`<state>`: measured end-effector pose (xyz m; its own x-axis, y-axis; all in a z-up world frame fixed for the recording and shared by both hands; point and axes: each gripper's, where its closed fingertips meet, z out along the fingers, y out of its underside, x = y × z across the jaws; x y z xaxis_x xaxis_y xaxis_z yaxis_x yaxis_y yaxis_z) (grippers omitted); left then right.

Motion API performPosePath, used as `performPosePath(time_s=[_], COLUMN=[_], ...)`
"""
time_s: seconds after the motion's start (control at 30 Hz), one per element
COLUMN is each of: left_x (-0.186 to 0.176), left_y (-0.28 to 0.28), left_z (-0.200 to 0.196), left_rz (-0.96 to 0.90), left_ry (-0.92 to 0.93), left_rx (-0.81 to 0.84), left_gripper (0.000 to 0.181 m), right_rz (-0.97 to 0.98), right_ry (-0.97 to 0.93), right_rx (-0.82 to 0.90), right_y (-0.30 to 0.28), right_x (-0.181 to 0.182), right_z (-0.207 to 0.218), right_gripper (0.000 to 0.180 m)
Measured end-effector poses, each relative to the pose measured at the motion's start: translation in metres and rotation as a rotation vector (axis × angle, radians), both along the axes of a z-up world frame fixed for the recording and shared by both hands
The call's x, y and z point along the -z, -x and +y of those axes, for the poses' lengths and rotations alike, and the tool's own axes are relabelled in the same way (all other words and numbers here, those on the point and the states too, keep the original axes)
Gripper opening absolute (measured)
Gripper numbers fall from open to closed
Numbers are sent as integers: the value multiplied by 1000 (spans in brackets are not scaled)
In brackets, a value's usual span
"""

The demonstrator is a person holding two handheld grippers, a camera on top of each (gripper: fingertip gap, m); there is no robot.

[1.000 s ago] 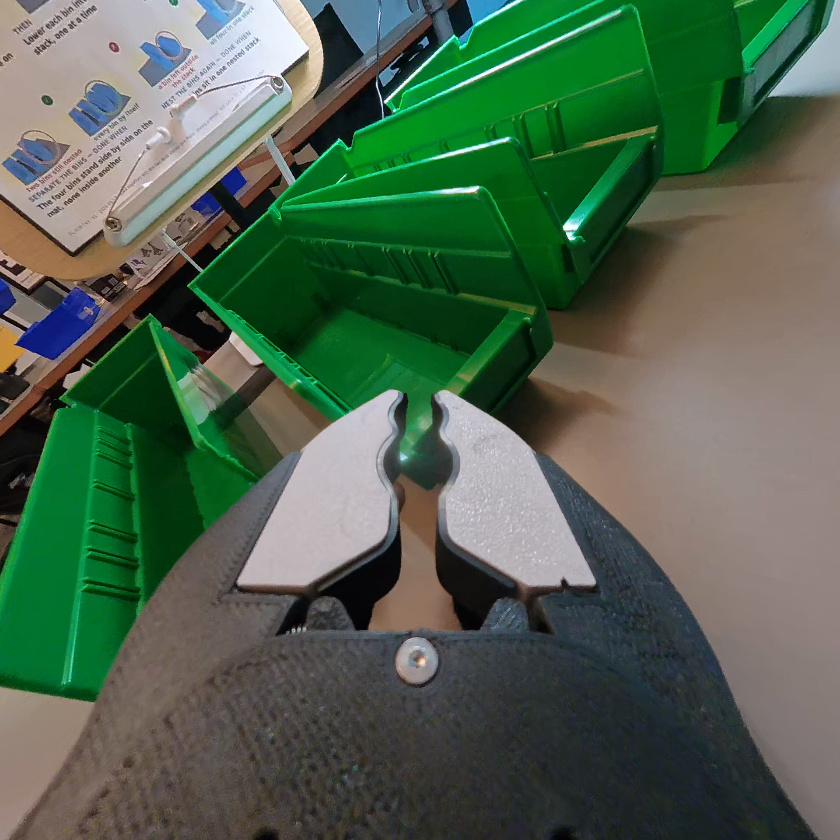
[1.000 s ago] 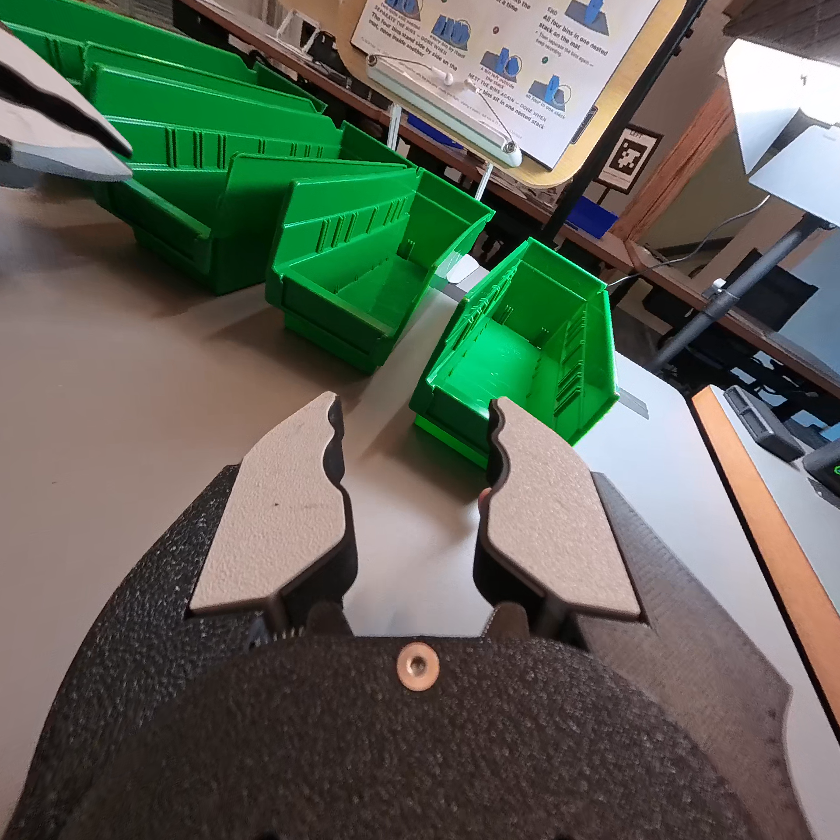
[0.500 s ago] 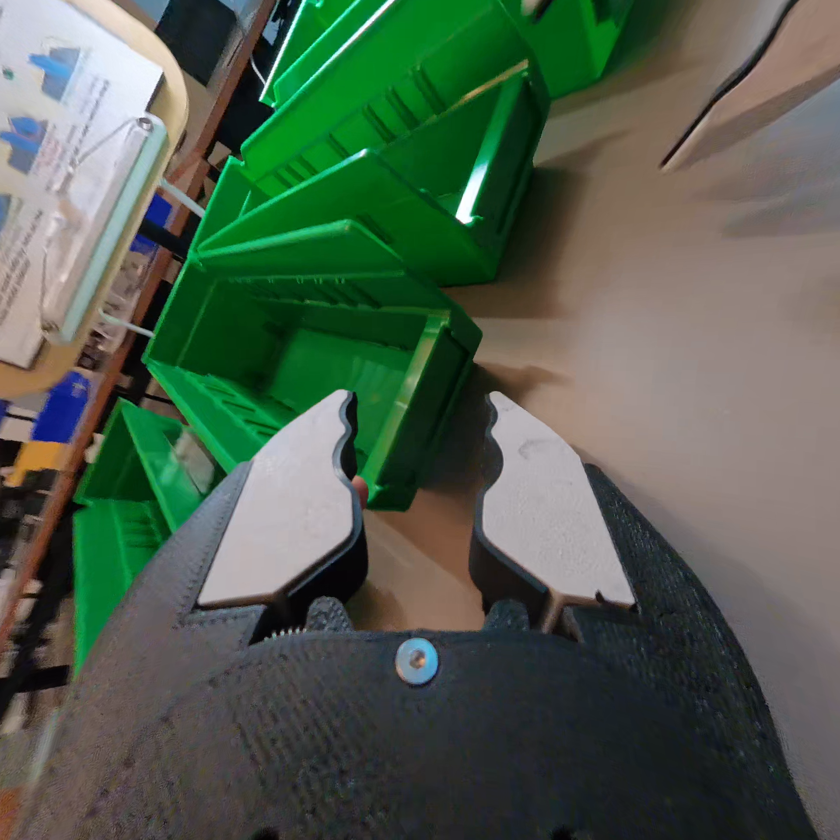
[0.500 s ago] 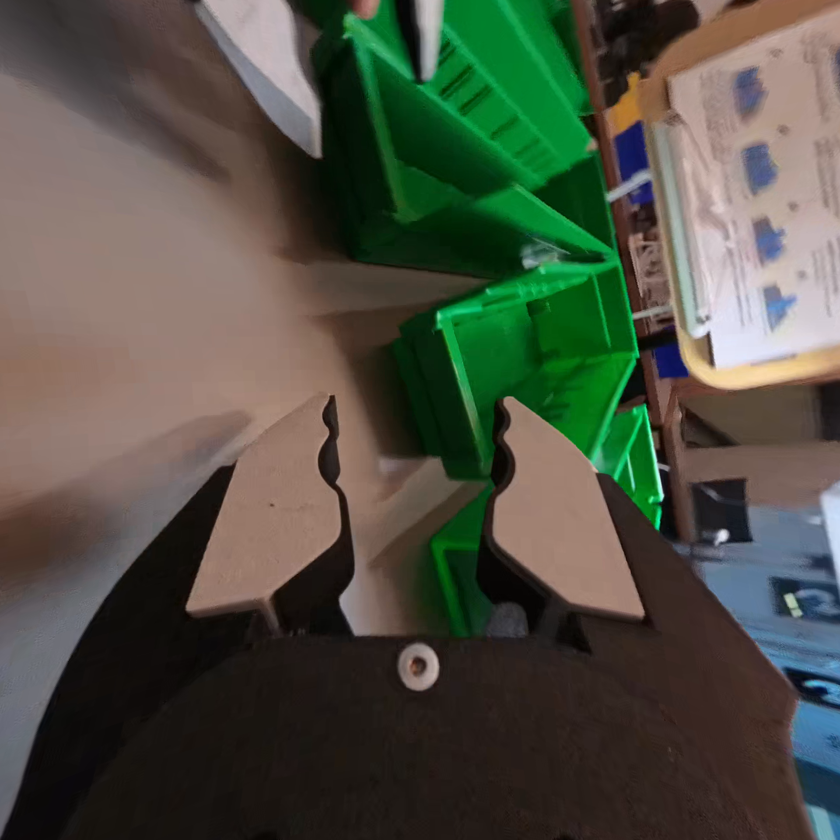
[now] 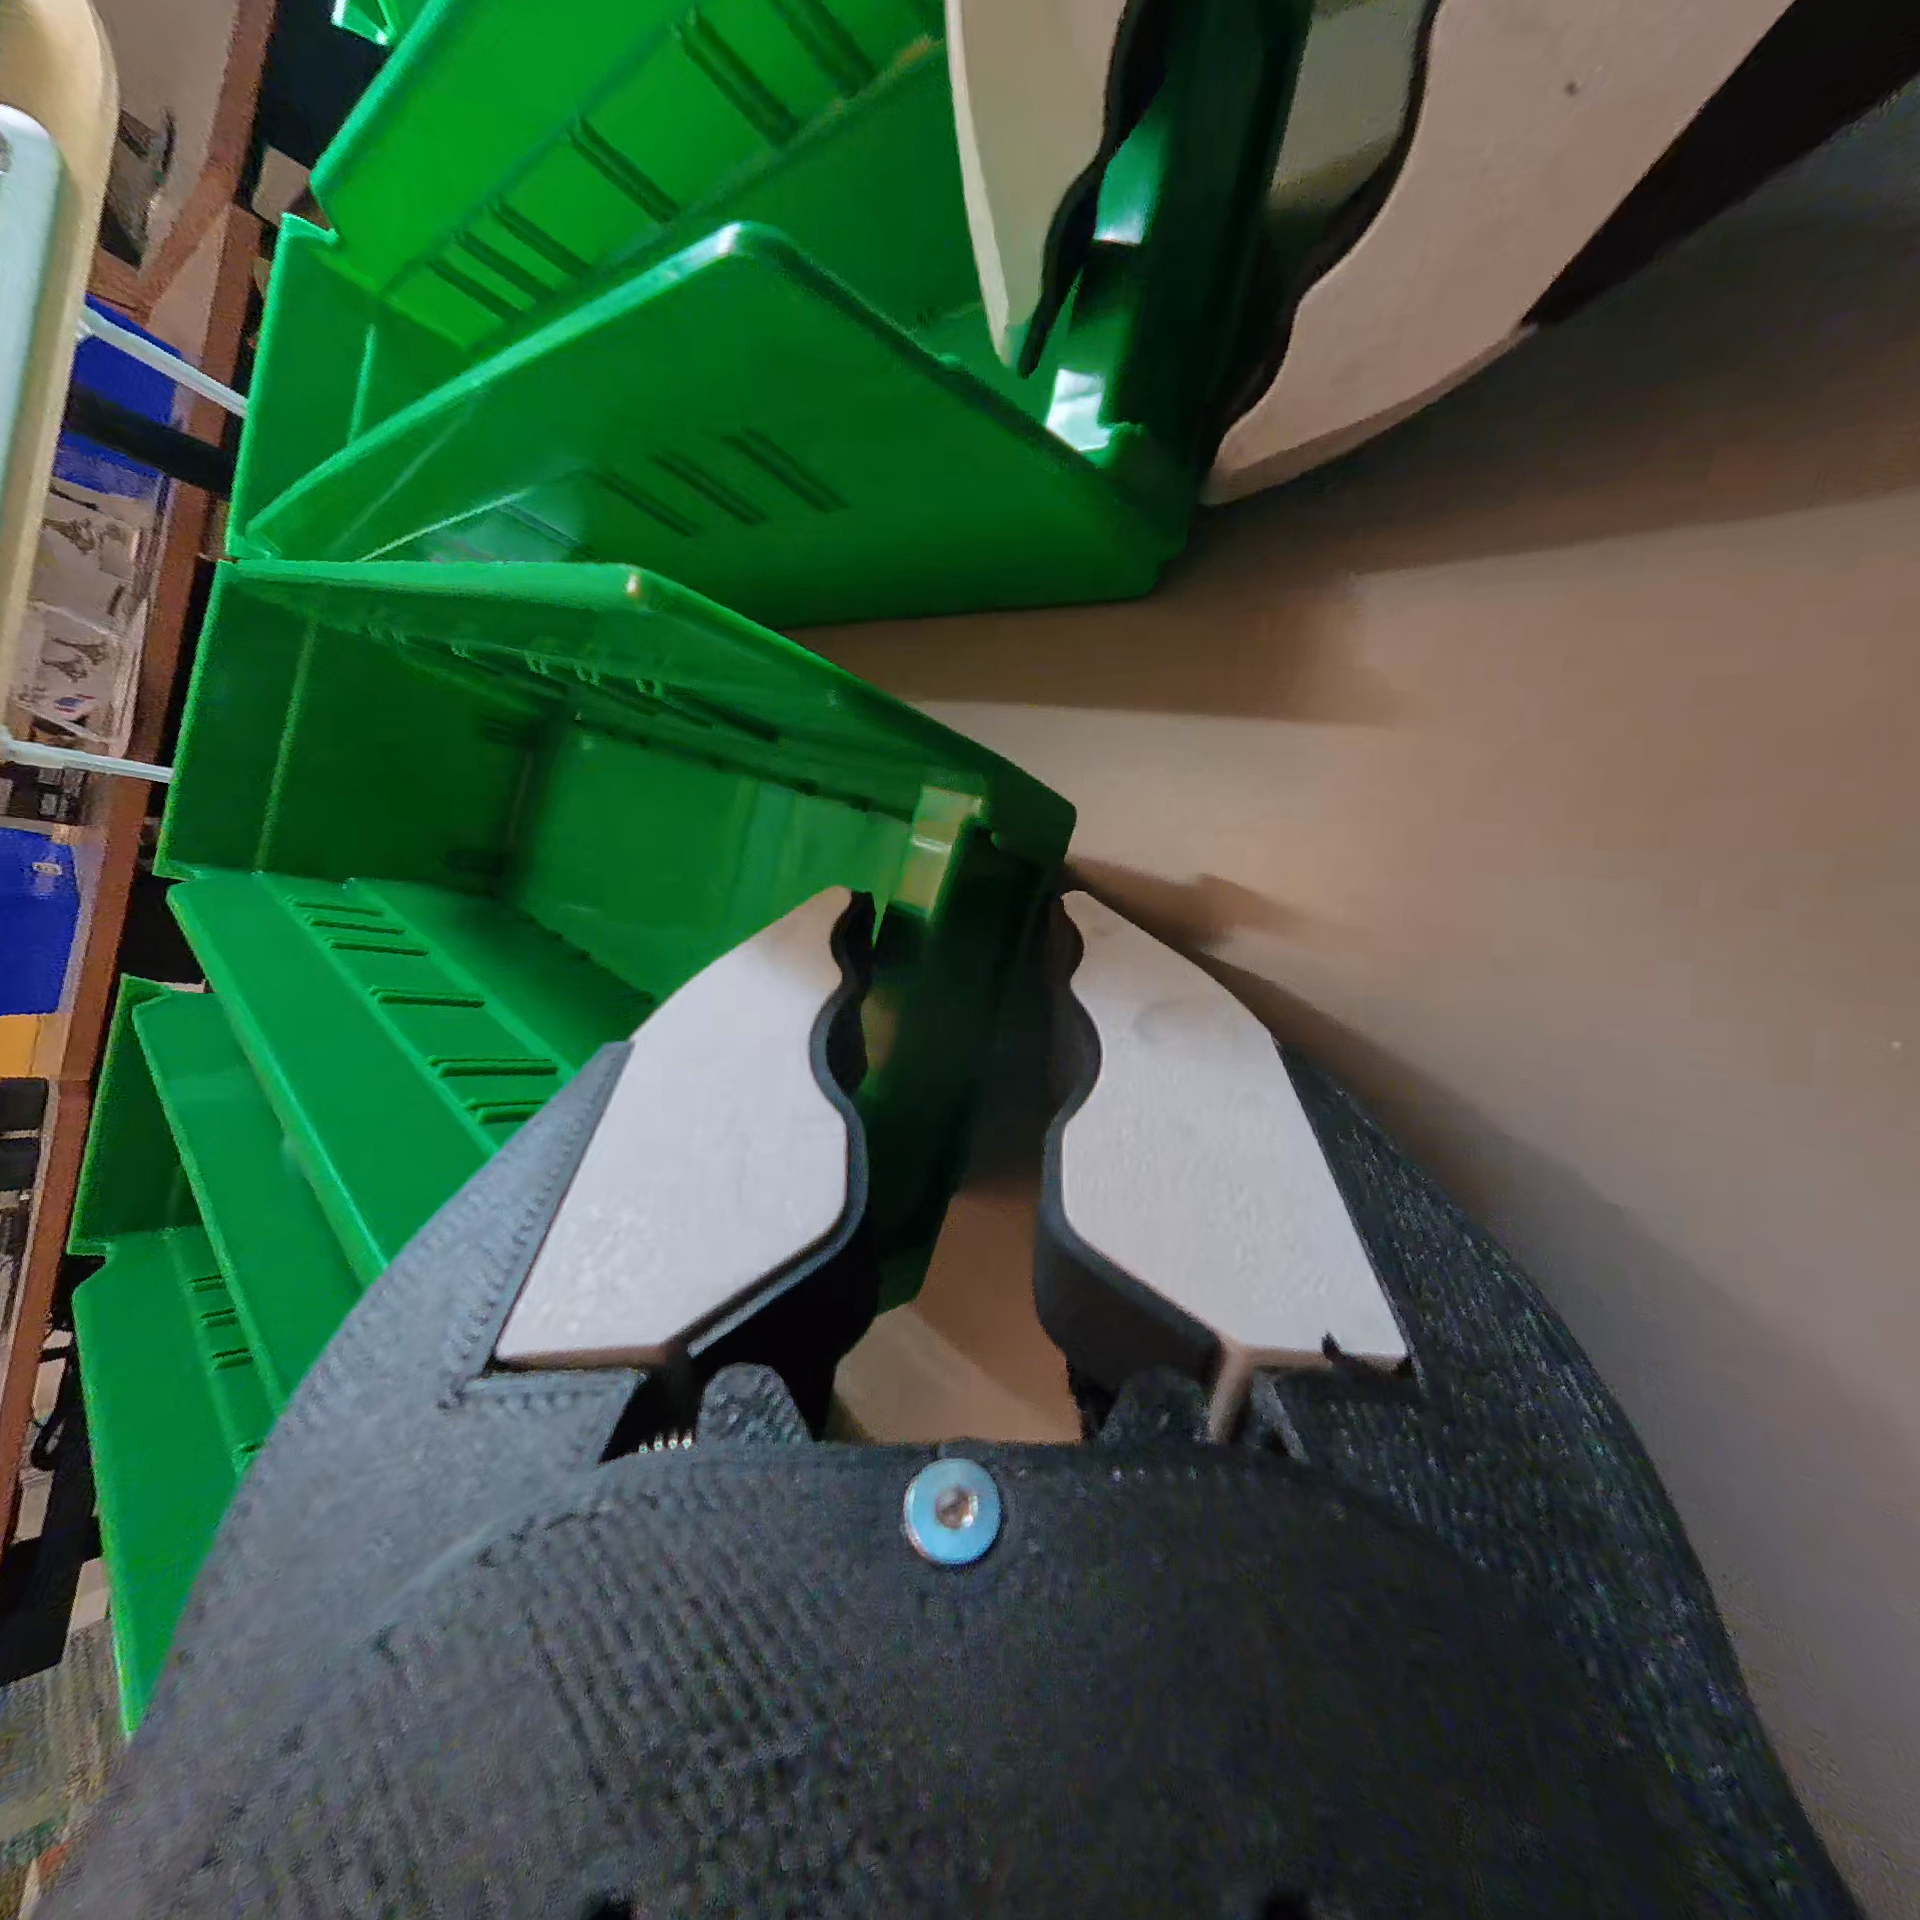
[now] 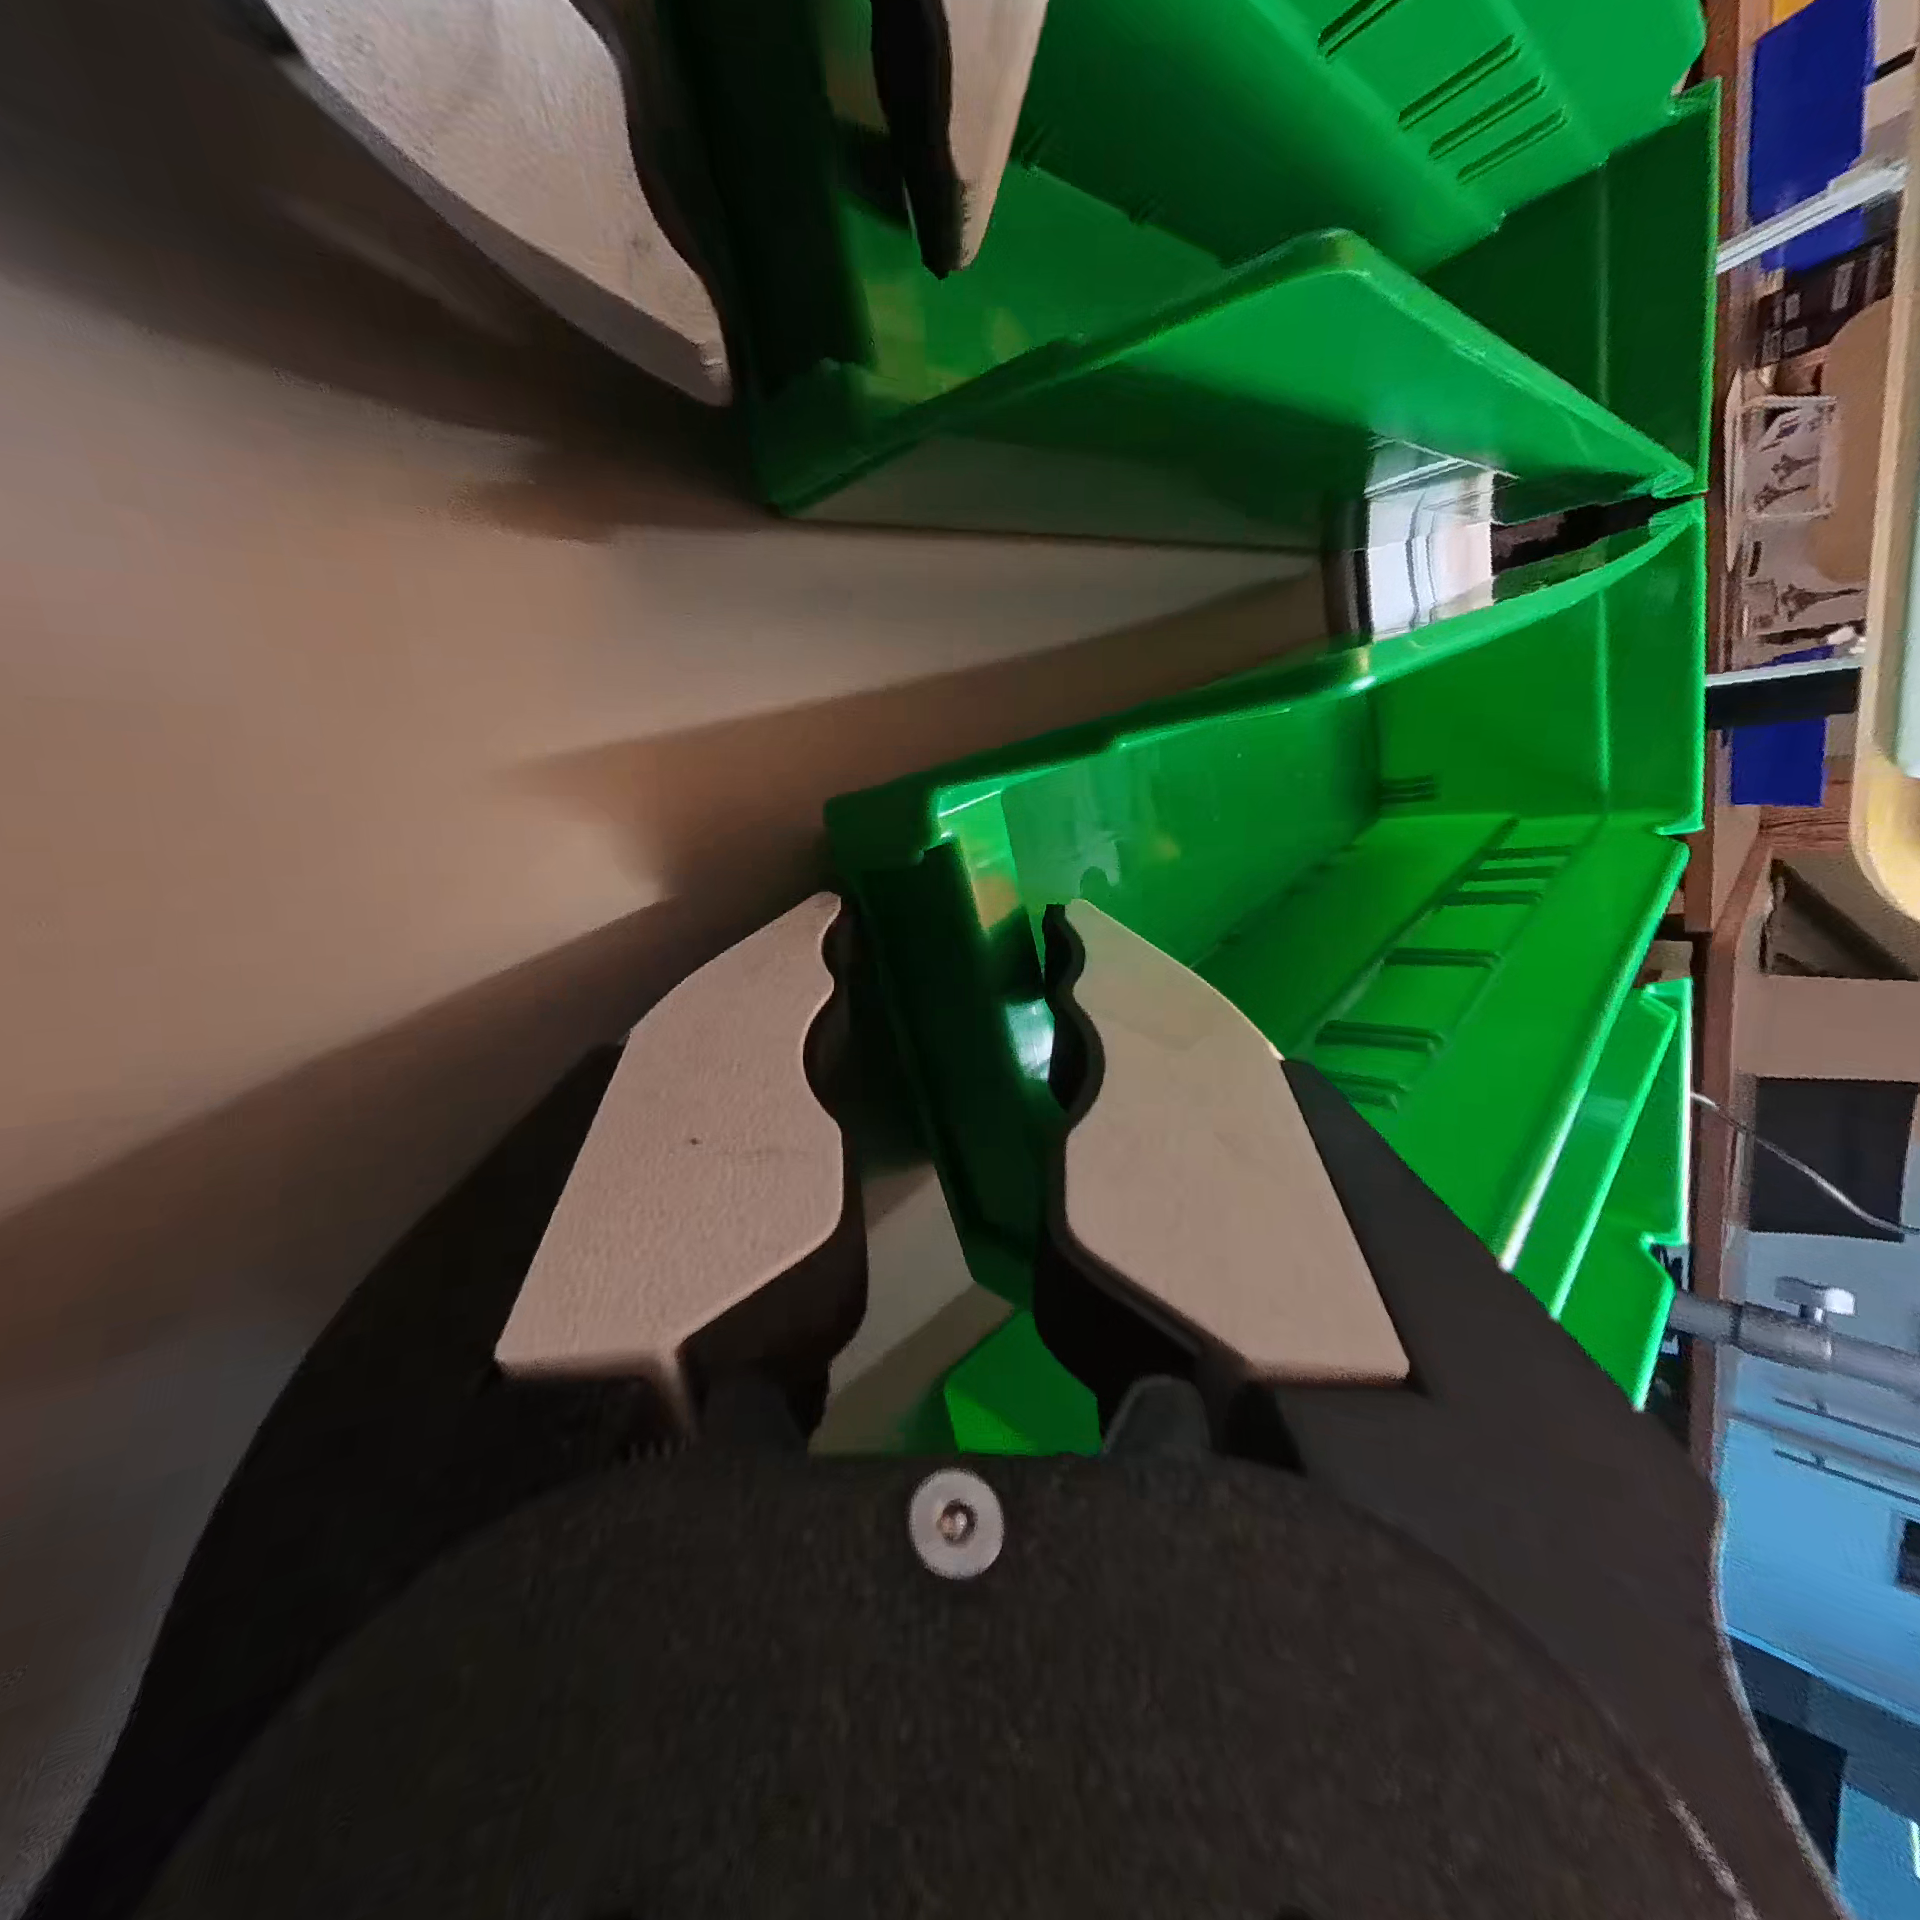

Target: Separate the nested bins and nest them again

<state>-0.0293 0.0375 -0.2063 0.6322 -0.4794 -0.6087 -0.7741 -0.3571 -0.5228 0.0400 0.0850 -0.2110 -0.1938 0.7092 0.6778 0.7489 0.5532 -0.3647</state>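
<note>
Several green plastic bins stand side by side on the tan table (image 5: 1455, 831); both views are rolled onto their side. My left gripper (image 5: 954, 914) is shut on the front wall of one green bin (image 5: 436, 758), one finger inside and one outside. My right gripper (image 6: 943, 914) is shut the same way on the front wall of the neighbouring green bin (image 6: 1455, 748). Each gripper shows at the top of the other's view: the right gripper (image 5: 1132, 416) and the left gripper (image 6: 831, 322). The two held bins are a narrow gap apart.
More green bins lie beyond the held ones (image 5: 540, 135) (image 6: 1610, 1195). Behind the row are a wooden shelf edge with blue boxes (image 5: 42, 914) and a pale board on a stand (image 5: 31, 312). Bare table (image 6: 312, 727) runs in front of the bins. Tip to tip, the grippers are about 9 centimeters apart.
My left gripper let go of a bin's thin rim, opened, then closed on a bin's front wall. My right gripper rolled sideways, moved in from open table and closed on the neighbouring bin's front wall.
</note>
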Motion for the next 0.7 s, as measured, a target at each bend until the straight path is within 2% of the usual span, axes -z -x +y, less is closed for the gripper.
performPosePath(time_s=[0.3,0.7], left_x=[0,-1], left_y=[1,9], left_z=[-7,-2], left_rz=[-16,7], left_ry=[-3,-27], left_rx=[-52,-28], left_gripper=[33,32], right_rz=[38,54], right_ry=[-6,-44], right_rx=[69,23], right_y=[0,10], right_x=[-1,-1], right_z=[-8,5], right_gripper=[35,34])
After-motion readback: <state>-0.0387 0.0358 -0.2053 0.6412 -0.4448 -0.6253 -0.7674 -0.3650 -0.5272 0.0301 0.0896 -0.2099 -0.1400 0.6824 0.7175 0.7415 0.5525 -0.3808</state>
